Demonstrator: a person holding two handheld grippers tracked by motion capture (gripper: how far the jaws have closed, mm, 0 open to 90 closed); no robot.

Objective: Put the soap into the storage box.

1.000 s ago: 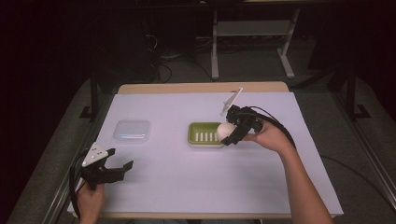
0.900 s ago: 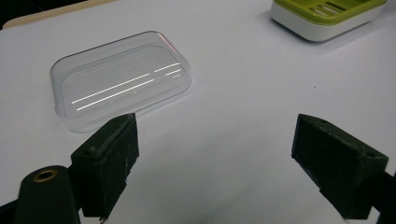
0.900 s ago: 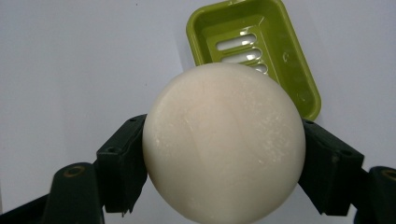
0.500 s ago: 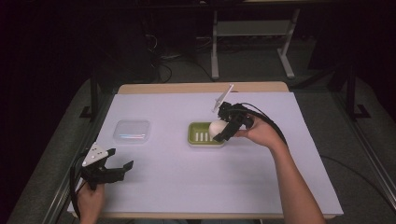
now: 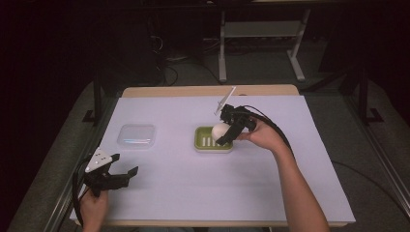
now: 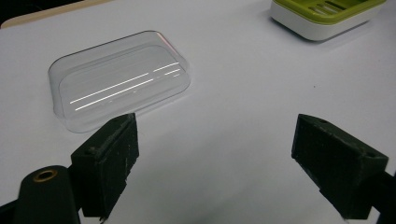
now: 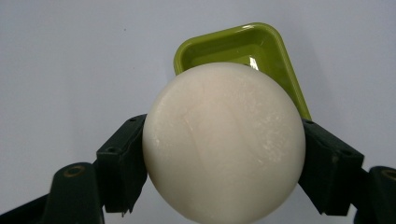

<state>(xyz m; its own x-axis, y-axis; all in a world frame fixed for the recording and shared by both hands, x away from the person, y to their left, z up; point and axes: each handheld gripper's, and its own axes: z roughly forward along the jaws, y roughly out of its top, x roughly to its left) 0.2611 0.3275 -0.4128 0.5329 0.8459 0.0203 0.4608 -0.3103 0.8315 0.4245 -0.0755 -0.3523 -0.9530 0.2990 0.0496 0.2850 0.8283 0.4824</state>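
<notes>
My right gripper (image 5: 223,133) is shut on a round white soap bar (image 5: 220,130) and holds it over the green soap dish (image 5: 205,144) in the middle of the table. In the right gripper view the soap bar (image 7: 223,140) sits squeezed between the two black jaws, with the green dish (image 7: 233,44) below and beyond it. My left gripper (image 5: 126,175) rests open near the table's front left corner, nothing between its jaws. A clear plastic lid (image 5: 137,135) lies flat left of the dish; in the left gripper view the lid (image 6: 119,77) lies ahead of the open jaws.
The white table sheet (image 5: 169,193) has wide bare room in front and to the right. The green dish's corner (image 6: 327,16) peeks in at the top right of the left gripper view. A metal stand (image 5: 261,29) and cables lie on the floor behind the table.
My right gripper has moved left and slightly down with the soap bar, from the dish's right end to over its middle. The left gripper has stayed still.
</notes>
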